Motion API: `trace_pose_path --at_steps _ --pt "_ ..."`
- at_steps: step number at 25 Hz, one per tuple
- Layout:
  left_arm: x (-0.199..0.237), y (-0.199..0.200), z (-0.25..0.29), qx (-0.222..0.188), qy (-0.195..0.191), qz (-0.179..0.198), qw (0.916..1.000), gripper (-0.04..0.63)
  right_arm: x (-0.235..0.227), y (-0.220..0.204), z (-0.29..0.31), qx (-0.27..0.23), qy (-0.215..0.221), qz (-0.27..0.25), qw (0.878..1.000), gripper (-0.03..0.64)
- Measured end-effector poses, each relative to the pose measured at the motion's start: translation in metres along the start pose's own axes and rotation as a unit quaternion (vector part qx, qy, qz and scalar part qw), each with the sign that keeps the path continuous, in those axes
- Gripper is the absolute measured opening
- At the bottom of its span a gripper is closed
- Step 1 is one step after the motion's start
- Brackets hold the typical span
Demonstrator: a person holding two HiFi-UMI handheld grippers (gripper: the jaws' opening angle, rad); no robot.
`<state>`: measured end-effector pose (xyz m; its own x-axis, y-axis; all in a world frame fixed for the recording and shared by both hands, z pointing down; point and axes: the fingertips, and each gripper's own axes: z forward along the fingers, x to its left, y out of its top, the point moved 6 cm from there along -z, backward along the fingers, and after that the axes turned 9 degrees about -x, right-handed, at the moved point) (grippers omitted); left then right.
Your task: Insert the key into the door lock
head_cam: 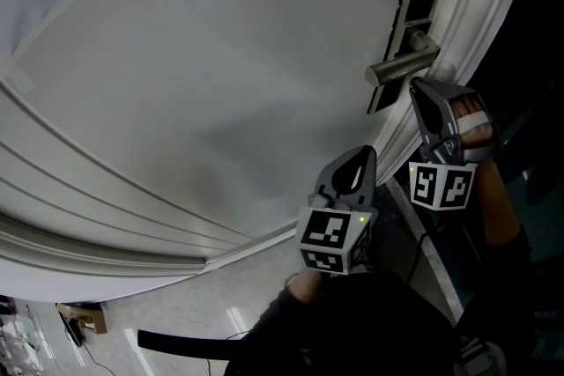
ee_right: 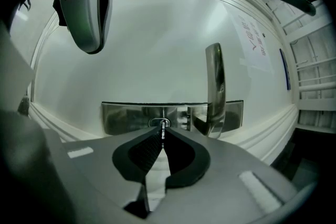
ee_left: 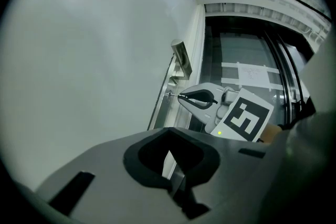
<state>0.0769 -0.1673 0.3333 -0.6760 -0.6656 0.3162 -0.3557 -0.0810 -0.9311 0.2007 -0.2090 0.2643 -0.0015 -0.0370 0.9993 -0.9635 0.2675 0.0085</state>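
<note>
Nearest, the left gripper (ee_left: 169,136) is hanging with its jaws pressed together on nothing. The right gripper (ee_right: 162,138) is pinching one key (ee_right: 163,128), mostly hidden between its pads, with the tip at the keyhole (ee_right: 153,123) at 12 o'clock. One lever handle (ee_right: 215,86) is standing at 2 o'clock on the metal plate (ee_right: 126,117), beside the door (ee_right: 157,50) edge.

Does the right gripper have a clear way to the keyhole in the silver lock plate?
Probably yes. The right gripper, shut on the small metal key, is lined up with the keyhole in the silver lock plate; nothing lies between, and the silver lever handle stands off to one side.
</note>
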Motion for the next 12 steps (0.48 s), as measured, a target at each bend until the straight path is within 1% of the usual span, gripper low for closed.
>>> trace_pose_path --at_steps 12 --pt "0.001 -0.0003 0.001 0.0 0.0 -0.001 1.0 0.0 -0.0005 0.0002 0.0011 0.0 0.002 -0.004 1.0 0.012"
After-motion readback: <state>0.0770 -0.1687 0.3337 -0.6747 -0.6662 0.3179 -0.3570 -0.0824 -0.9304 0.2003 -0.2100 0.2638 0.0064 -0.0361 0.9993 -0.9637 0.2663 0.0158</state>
